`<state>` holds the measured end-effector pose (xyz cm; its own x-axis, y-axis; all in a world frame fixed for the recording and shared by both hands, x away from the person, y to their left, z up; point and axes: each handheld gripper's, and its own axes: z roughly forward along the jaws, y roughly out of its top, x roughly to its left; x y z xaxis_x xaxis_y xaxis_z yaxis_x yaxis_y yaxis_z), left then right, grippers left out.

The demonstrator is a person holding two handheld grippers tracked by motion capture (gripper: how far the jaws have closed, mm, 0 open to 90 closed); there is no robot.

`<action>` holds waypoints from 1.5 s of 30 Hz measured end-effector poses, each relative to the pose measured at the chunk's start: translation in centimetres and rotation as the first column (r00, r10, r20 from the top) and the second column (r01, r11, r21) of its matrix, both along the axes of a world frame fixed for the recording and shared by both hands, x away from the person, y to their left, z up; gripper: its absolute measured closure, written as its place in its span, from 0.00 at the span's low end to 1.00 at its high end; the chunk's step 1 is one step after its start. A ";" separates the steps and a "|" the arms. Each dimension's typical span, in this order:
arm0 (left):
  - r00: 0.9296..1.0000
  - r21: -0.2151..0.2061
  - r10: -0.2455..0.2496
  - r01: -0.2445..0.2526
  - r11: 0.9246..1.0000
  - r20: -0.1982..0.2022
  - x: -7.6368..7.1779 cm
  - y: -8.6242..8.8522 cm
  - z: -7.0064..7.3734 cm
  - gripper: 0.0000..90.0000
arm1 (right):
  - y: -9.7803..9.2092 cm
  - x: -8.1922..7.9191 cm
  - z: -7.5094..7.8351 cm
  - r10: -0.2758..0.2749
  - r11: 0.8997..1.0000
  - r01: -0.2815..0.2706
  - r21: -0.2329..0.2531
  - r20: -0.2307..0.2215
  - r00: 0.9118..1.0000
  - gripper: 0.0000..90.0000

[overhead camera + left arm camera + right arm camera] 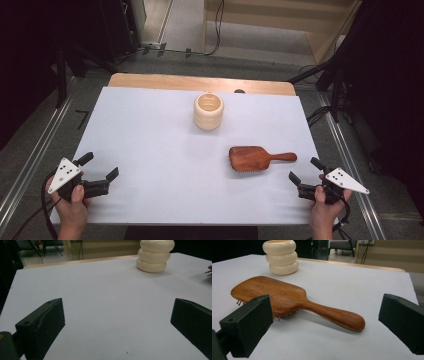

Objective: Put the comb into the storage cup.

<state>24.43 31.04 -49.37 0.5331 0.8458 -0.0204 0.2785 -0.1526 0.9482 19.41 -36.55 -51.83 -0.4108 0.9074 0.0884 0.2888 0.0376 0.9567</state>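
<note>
Black jaws of your right gripper (325,322) stand wide apart with nothing between them, and just beyond them lies the wooden hairbrush (287,300), bristles down on the white table cover (362,290). Its long axis is what your next move turns on: seen from above, the hairbrush (260,158) runs left to right across the table, paddle head toward the centre and handle (282,157) pointing out toward your right side, so the handle tip is the part closest to your right gripper (304,176). From that gripper's own camera the handle (337,316) slants across the gap between the jaws, not square to it, so I judge you would need a small turn of the wrist to bring the jaws either side of the handle before you close. Your left gripper (100,167) sits well apart from the brush at the near left corner, its jaws also spread and empty over bare cover. The cream ribbed cup (208,111) stands upright farther back near the table's middle, beyond the brush head and clear of it. Your right hand is plainly the nearer one for the brush.
</note>
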 end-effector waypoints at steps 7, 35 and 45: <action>1.000 -0.010 0.003 -0.003 1.000 -0.003 0.0 0.1 0.0 0.00 | 0.1 0.2 0.4 0.047 0.999 -0.047 0.003 -0.029 0.998 0.00; 1.000 -0.033 -0.002 0.002 0.999 -0.003 0.0 0.3 0.0 0.00 | 0.3 5.9 5.7 0.027 0.975 -0.082 -0.207 -0.253 0.967 0.76; 1.000 -0.032 -0.005 0.005 0.999 -0.004 0.0 0.3 0.0 0.00 | 0.4 10.0 5.7 0.032 0.952 -0.155 -0.263 -0.419 0.907 0.97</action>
<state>24.43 31.34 -49.36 0.5373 0.8419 -0.0498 0.2812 -0.1232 0.9517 29.40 -36.17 -46.16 -0.4787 0.8779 0.0103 0.6302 0.3354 0.7003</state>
